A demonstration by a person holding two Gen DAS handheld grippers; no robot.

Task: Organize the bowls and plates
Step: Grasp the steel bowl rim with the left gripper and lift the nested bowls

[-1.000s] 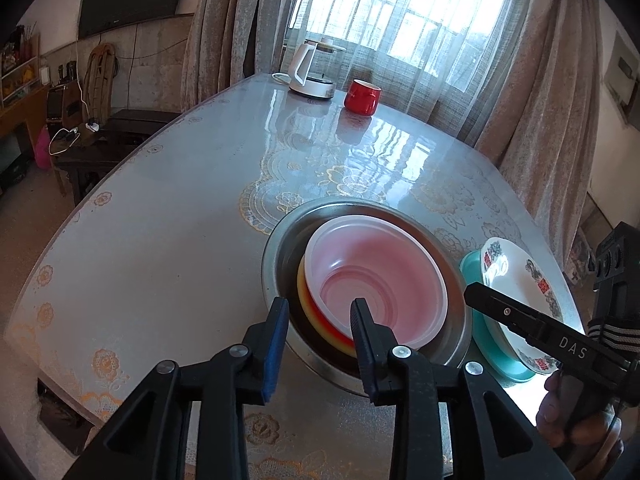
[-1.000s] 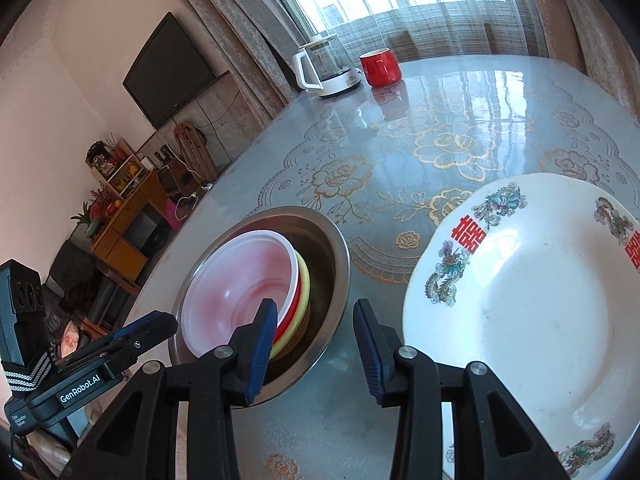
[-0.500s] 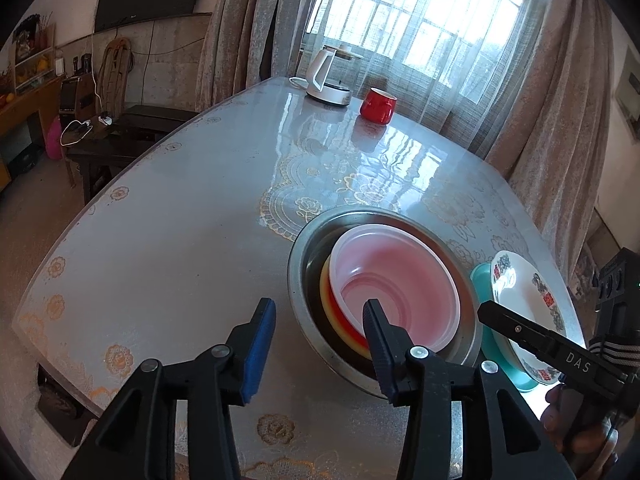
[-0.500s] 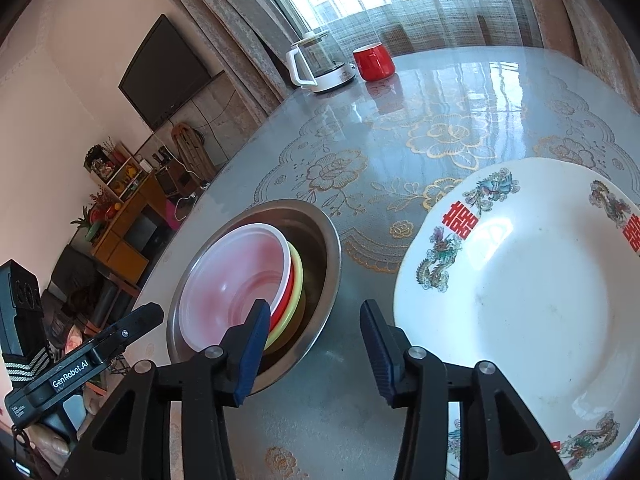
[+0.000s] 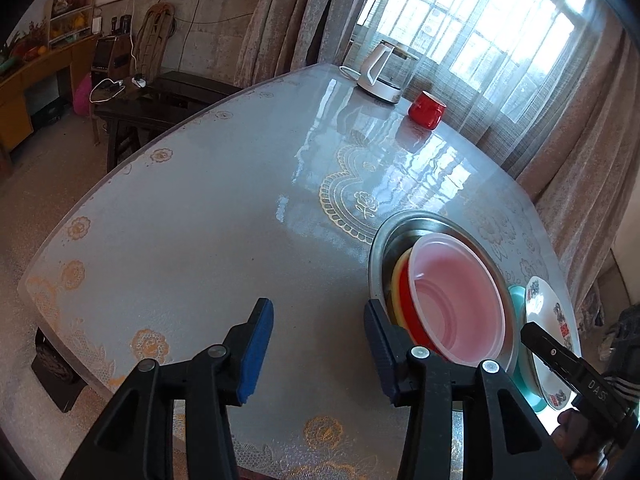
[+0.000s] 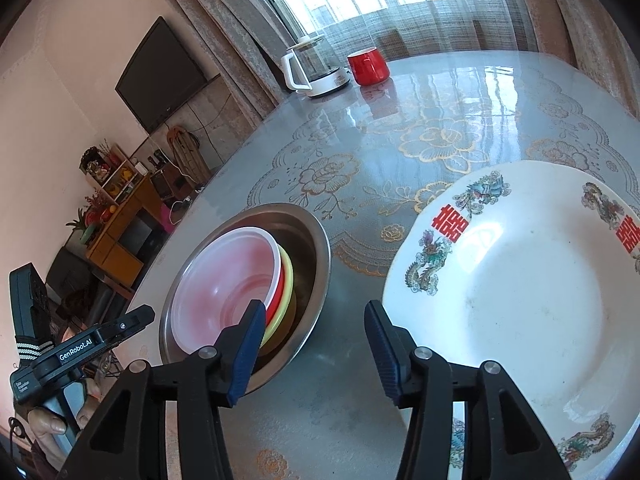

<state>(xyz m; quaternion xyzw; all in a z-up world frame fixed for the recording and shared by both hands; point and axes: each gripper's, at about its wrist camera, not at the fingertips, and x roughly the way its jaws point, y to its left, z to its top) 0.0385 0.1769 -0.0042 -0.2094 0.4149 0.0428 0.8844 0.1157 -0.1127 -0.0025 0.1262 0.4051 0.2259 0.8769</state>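
A steel basin point(image 5: 404, 226) point(image 6: 316, 248) holds nested bowls: a translucent pink one point(image 5: 456, 300) point(image 6: 228, 284) on top, with red and yellow rims point(image 6: 285, 280) under it. A white patterned plate point(image 6: 520, 300) lies to its right on a teal plate point(image 5: 516, 300); it also shows in the left wrist view point(image 5: 550, 320). My left gripper point(image 5: 318, 338) is open and empty over bare table, left of the basin. My right gripper point(image 6: 316, 346) is open and empty above the gap between basin and plate.
A white kettle point(image 5: 384, 70) point(image 6: 312, 66) and a red cup point(image 5: 426, 109) point(image 6: 367, 66) stand at the far end of the glass-topped table point(image 5: 200, 208). A dark bench point(image 5: 160, 100) and shelves stand beyond the table's left edge.
My left gripper has drawn back and swung left, away from the basin, with its jaws wider apart. The right gripper has pulled back slightly. The bowls and plates have not moved.
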